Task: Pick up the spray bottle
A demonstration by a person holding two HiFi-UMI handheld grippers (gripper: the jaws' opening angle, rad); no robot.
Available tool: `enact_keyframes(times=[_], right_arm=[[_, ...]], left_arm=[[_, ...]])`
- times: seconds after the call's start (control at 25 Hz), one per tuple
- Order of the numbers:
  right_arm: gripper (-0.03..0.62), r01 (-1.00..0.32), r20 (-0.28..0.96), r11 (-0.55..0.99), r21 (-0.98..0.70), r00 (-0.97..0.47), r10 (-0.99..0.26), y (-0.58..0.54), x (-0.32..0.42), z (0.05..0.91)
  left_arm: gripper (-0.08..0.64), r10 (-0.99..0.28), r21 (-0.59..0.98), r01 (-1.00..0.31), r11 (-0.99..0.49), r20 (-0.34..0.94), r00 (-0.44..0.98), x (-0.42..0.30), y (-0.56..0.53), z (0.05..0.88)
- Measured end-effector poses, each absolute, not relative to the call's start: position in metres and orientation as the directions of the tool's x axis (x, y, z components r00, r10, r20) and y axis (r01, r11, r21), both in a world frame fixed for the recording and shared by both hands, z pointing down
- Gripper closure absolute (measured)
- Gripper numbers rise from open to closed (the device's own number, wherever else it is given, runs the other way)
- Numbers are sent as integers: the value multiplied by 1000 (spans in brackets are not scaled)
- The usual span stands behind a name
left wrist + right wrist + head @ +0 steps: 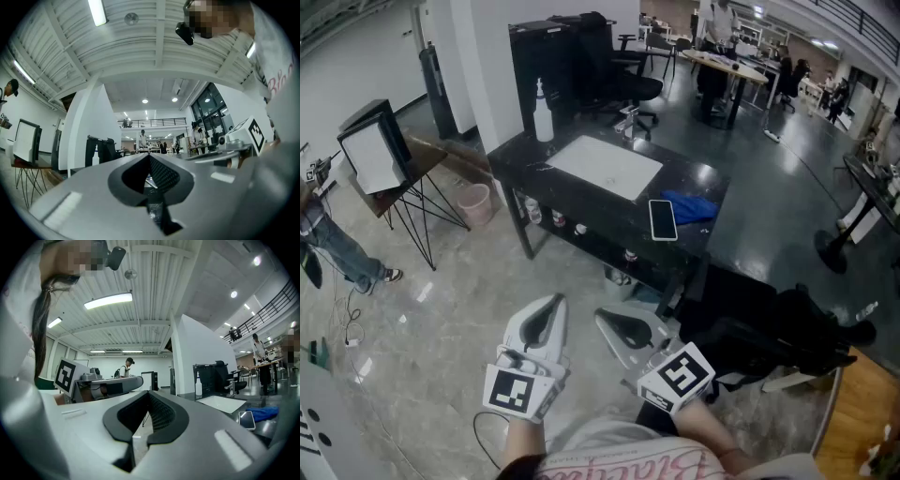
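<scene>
Left gripper and right gripper both show fingers together, empty. Well beyond them, the spray bottle stands, apparently upright, on the table.

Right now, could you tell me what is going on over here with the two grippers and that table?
A person stands back from the black table, holding the left gripper and the right gripper close to the body. Both have their fingers shut and hold nothing. The white spray bottle stands upright at the table's far left corner, untouched, with a white sheet, a phone and a blue cloth also on the table.
</scene>
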State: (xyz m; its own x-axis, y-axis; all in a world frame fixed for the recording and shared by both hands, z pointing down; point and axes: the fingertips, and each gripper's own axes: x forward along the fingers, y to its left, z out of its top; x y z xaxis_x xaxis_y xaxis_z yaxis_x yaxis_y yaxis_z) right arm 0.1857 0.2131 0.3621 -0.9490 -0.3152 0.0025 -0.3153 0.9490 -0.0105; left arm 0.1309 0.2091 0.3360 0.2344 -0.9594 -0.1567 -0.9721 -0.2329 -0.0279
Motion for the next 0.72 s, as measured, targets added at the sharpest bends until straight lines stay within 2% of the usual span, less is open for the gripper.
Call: enact_keyframes(times=[0.56,0.72], right_arm=[[592,-300,9,953,-51,-954,-300,209,194,372],[592,-263,9,964,-43,-965,-263,208,185,373]], left_arm=[[560,-964,25,-973,-230,-143,224,133,215,353],[560,-964,58,-973,-222,-160,210,125,212,352]])
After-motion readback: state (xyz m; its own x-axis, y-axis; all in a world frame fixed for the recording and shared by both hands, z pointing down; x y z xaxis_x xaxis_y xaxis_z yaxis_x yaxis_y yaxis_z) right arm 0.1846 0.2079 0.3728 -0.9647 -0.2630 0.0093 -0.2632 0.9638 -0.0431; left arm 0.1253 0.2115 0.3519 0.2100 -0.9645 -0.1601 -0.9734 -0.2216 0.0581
